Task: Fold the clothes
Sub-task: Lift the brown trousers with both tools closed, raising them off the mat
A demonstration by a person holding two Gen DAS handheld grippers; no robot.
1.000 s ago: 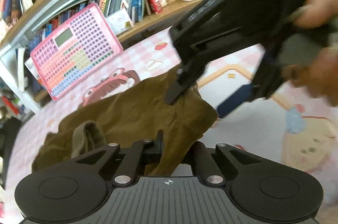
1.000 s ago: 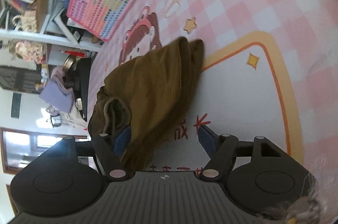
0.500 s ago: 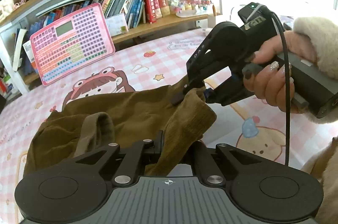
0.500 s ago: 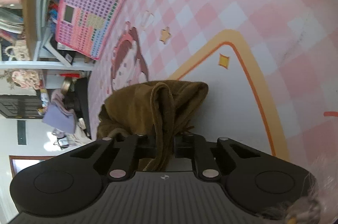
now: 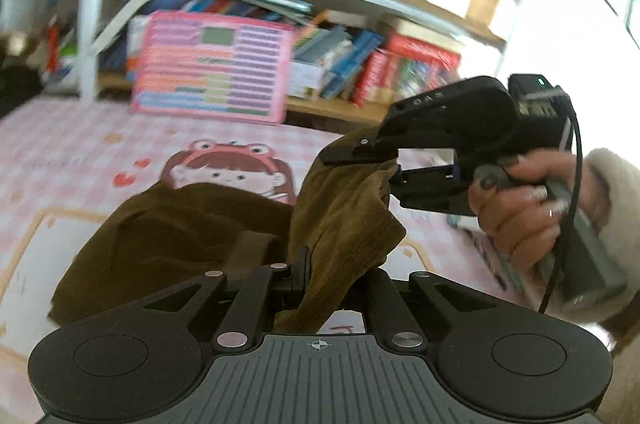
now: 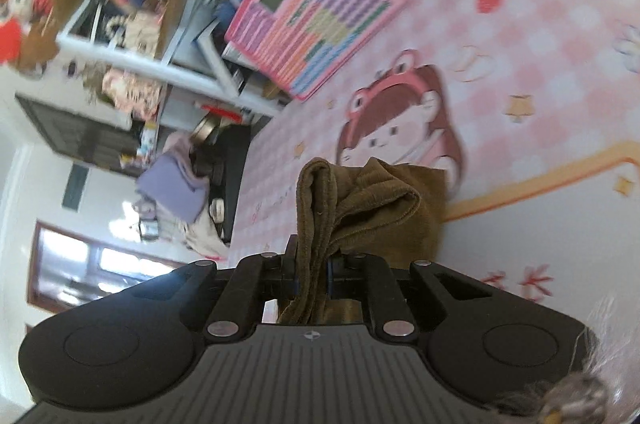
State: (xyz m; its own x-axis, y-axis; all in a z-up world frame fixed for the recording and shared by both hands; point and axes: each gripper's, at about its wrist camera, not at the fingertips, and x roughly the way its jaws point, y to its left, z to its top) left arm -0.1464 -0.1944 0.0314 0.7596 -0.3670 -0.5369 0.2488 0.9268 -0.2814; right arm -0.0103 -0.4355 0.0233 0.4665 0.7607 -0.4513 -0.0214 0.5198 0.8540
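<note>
A brown corduroy garment [image 5: 192,224] lies bunched on the pink checked mat [image 5: 72,152], with one edge pulled up off it. My left gripper [image 5: 334,274] is shut on a fold of that raised edge. In the left wrist view my right gripper [image 5: 374,164] is shut on the garment's upper corner, held by a hand [image 5: 516,208] in a fluffy sleeve. In the right wrist view my right gripper [image 6: 312,266] pinches a rolled hem of the garment [image 6: 384,208], which hangs in folds past the fingers. Cloth hides the pads of both grippers.
A pink toy keyboard [image 5: 212,76] leans against a bookshelf [image 5: 360,64] full of books at the mat's far side. A cartoon girl print [image 6: 400,128] lies just beyond the garment. A lilac bundle [image 6: 176,188] and dark clutter sit off the mat's left edge.
My right gripper shut on the garment's edge and rose with it. My left gripper, still shut on the cloth, rolled and lifted, so the raised edge now stretches between the two grippers.
</note>
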